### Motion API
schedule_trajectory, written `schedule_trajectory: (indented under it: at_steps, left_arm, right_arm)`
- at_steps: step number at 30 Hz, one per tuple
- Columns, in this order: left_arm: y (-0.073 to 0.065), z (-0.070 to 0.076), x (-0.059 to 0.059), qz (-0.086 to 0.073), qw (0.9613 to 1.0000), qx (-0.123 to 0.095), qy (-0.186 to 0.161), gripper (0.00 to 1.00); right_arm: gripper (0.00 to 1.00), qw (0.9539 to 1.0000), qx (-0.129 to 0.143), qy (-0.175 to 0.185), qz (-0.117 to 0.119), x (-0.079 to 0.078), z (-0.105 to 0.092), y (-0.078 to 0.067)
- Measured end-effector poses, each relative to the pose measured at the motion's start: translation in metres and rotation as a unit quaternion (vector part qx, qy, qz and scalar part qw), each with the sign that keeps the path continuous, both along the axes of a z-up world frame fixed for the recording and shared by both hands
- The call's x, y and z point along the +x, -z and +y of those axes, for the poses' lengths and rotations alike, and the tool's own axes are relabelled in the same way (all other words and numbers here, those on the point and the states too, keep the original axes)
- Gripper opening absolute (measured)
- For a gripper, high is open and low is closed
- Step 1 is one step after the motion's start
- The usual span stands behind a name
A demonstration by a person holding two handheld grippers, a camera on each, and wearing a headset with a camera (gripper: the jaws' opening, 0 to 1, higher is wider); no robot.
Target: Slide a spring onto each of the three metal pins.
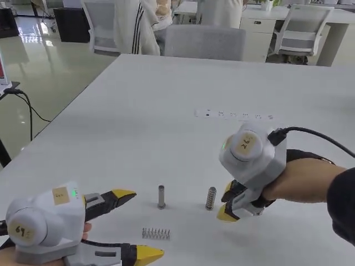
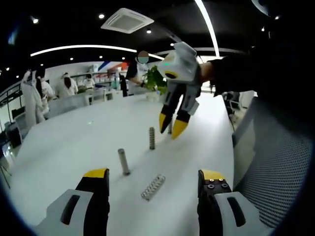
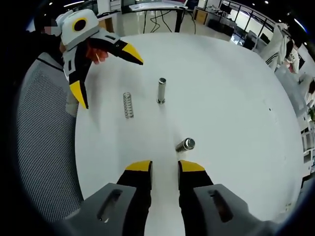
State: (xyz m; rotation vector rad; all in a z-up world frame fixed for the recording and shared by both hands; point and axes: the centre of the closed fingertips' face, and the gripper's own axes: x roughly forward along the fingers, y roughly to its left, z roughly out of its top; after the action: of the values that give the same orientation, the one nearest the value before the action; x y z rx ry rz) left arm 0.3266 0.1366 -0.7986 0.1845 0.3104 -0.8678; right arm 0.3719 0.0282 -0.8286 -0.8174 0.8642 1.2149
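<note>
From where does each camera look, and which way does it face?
Head view: on the head, looking down at the table; left tool, right tool and a hand show.
Left gripper view: on the left tool, facing the right tool; own jaws show.
Right gripper view: on the right tool, facing the left tool; own jaws show.
Shared: bare pin, loose spring.

White table (image 1: 138,111): bare pin (image 1: 161,197) upright, sprung pin (image 1: 211,198) beside, loose spring (image 1: 156,233) (lying flat).
</note>
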Motion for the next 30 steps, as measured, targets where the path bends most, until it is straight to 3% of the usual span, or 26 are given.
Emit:
schedule_trajectory:
  at_steps: [13, 30]
  left_arm:
    - [-0.001, 0.001, -0.001, -0.002, 1.0, 0.001, -0.002, 0.68]
    - [0.001, 0.005, -0.002, -0.001, 1.0, 0.003, -0.007, 0.68]
  right_arm:
    - [0.17, 0.9987, 0.02, -0.045, 0.016, -0.032, 0.037, 0.002]
    - [0.15, 0.9958, 0.035, -0.081, 0.024, -0.045, 0.08, 0.01]
